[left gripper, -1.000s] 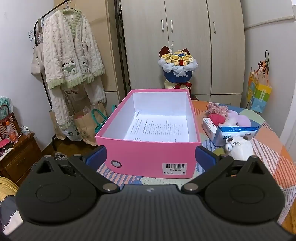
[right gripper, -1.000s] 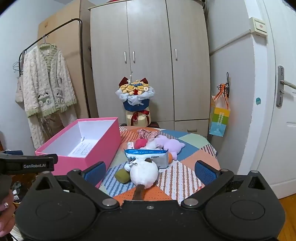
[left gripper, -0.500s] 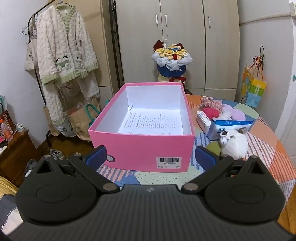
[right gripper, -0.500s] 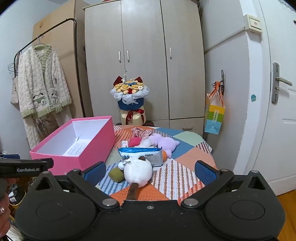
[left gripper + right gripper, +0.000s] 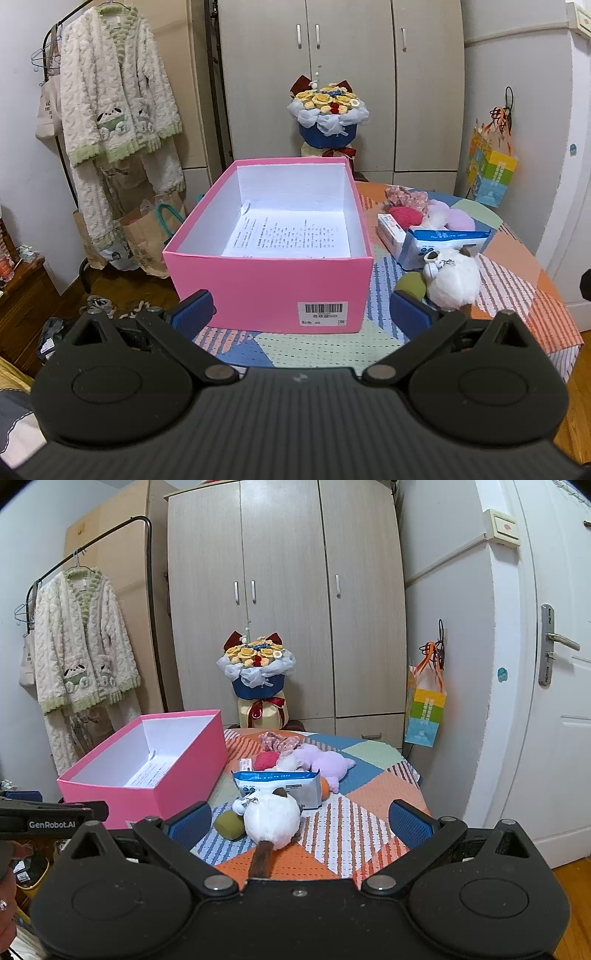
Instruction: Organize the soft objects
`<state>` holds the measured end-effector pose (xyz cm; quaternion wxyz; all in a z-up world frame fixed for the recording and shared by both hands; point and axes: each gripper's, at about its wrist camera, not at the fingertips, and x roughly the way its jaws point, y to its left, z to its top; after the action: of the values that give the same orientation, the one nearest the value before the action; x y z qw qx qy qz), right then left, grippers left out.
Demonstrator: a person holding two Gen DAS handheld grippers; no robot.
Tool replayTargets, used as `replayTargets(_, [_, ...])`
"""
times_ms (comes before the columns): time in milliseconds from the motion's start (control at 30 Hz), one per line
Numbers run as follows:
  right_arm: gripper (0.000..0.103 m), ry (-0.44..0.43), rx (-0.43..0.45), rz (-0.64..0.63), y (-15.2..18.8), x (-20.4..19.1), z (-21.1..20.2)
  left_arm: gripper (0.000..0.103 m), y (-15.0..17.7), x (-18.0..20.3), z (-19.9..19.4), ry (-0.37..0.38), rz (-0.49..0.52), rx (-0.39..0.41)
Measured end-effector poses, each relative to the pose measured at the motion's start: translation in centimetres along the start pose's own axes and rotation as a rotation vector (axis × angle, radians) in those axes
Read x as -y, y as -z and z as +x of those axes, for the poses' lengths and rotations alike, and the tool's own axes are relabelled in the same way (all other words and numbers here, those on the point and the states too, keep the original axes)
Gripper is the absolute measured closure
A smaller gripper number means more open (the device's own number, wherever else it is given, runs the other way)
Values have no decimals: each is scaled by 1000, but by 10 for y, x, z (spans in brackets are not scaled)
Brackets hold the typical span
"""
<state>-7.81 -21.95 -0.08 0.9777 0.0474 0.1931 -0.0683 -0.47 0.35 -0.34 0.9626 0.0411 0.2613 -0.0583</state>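
Observation:
An open pink box [image 5: 266, 284] [image 5: 159, 779] with a printed sheet on its floor stands on the patchwork table [image 5: 369, 786]. To its right lie a white plush cat [image 5: 452, 282] [image 5: 271, 818], a green ball [image 5: 229, 824], a blue wipes pack [image 5: 277, 782], a red soft thing [image 5: 266, 760] and a lilac plush [image 5: 327, 764]. My left gripper [image 5: 301, 312] is open in front of the box, holding nothing. My right gripper [image 5: 299, 818] is open, with the cat's body just ahead between its fingers, apart from them.
A flower bouquet [image 5: 256, 664] stands behind the table before the wardrobe [image 5: 284, 590]. A clothes rack with a knit cardigan [image 5: 118, 99] is at the left, paper bags [image 5: 147, 236] under it. A door [image 5: 561, 701] is at the right. The left gripper's side [image 5: 51, 818] shows at the left edge.
Both grippers have drawn back and risen a little; the box and the toys look farther off. Nothing on the table has moved and both grippers stay open.

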Motion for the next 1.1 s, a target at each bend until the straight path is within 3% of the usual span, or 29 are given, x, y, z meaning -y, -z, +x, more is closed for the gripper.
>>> replayTargets(633, [0, 4, -8, -3, 4, 3, 1, 0, 3, 0, -1, 27, -18, 26])
replayTargets(1100, [0, 9, -16, -10, 4, 3, 4, 0, 6, 0, 6, 49, -19, -23])
